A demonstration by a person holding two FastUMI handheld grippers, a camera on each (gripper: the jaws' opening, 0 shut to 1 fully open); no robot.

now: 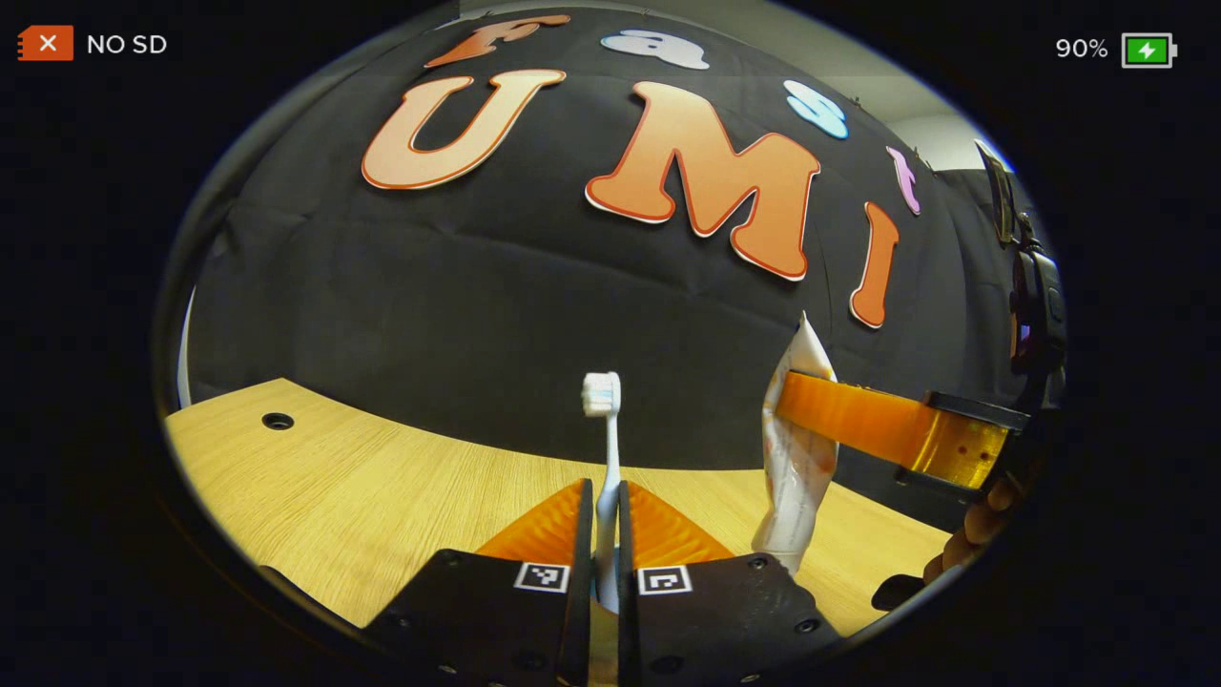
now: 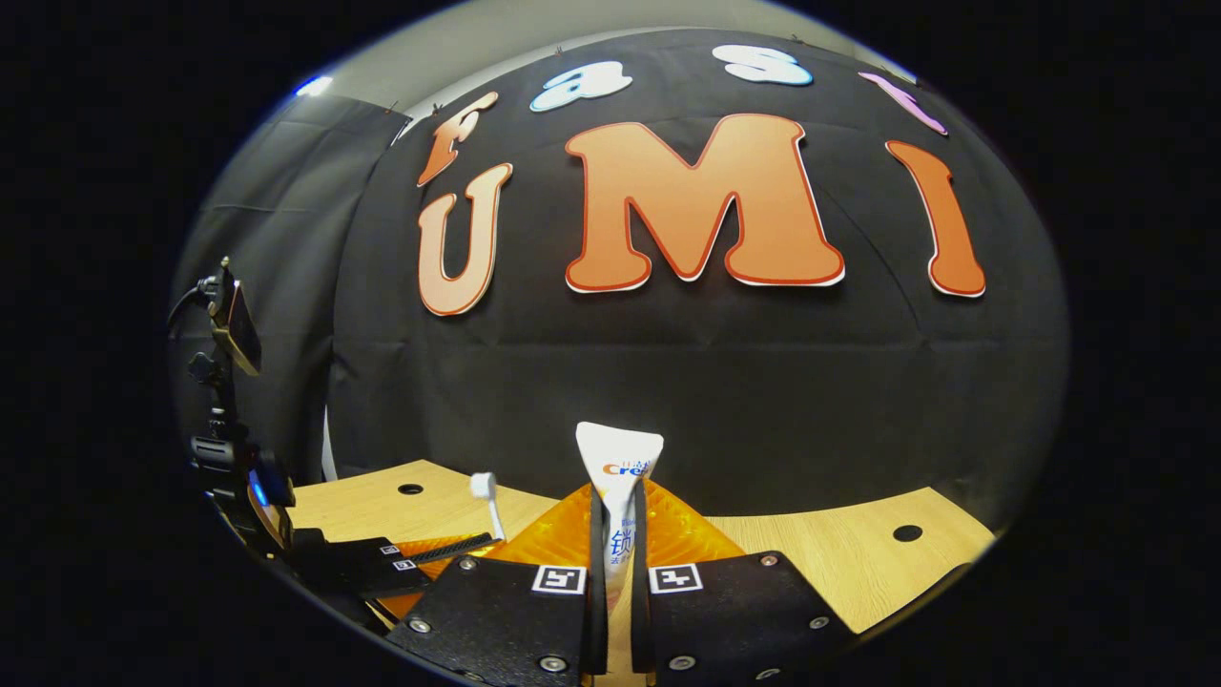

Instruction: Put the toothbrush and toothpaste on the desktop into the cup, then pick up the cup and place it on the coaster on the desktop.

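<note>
White toothbrush [image 1: 603, 448] clamped upright in left gripper [image 1: 605, 534]; right gripper [image 2: 615, 534] clamps toothpaste [image 2: 618, 468].

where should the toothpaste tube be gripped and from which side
As the right gripper has it now: across the flat middle of the toothpaste tube, fingers on its two broad faces, crimped end up. The tube stands upright, so approach from the side.
</note>
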